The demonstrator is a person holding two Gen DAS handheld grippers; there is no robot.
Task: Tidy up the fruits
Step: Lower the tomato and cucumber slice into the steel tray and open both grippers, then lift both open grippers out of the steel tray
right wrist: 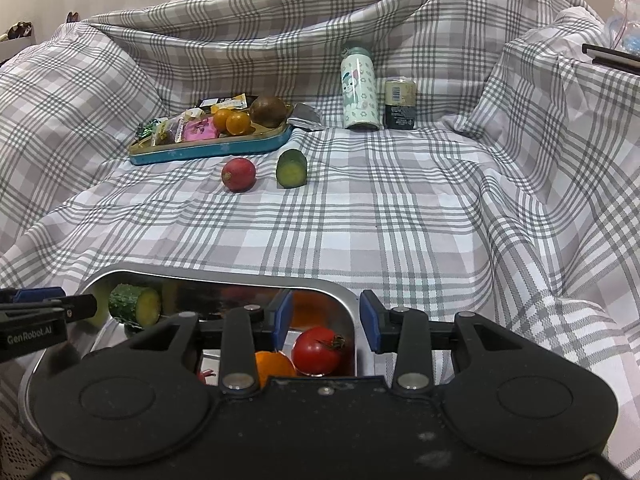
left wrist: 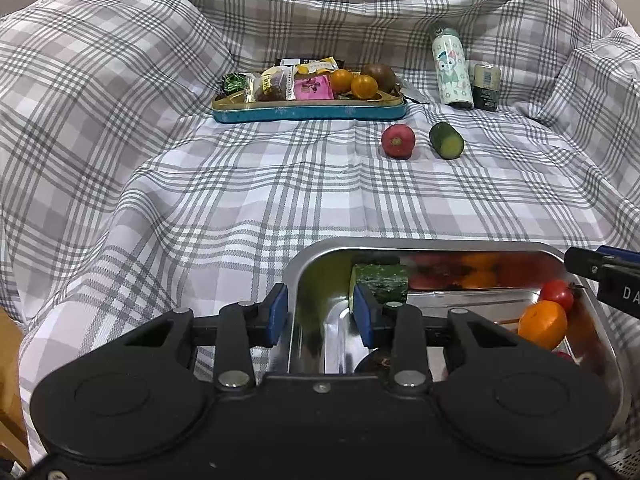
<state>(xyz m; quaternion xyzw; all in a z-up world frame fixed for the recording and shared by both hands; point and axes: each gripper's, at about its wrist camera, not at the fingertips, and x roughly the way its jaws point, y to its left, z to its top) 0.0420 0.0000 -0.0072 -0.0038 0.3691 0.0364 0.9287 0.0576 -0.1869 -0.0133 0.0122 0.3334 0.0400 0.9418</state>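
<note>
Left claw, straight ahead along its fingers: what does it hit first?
Probably the steel tray. The open left claw straddles the tray's left wall, so that wall is first; the cucumber piece sits just beyond the right finger. Depth is hard to judge.

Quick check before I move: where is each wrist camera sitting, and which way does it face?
Left wrist: above the left tool, open astride the steel tray wall, facing the far blue tin; the right tool's tip shows at right.
Right wrist: above the right tool, open over the tray's right wall, near the tomato; the left tool shows at left.
Shared: tray, tin, radish, cucumber piece.
</note>
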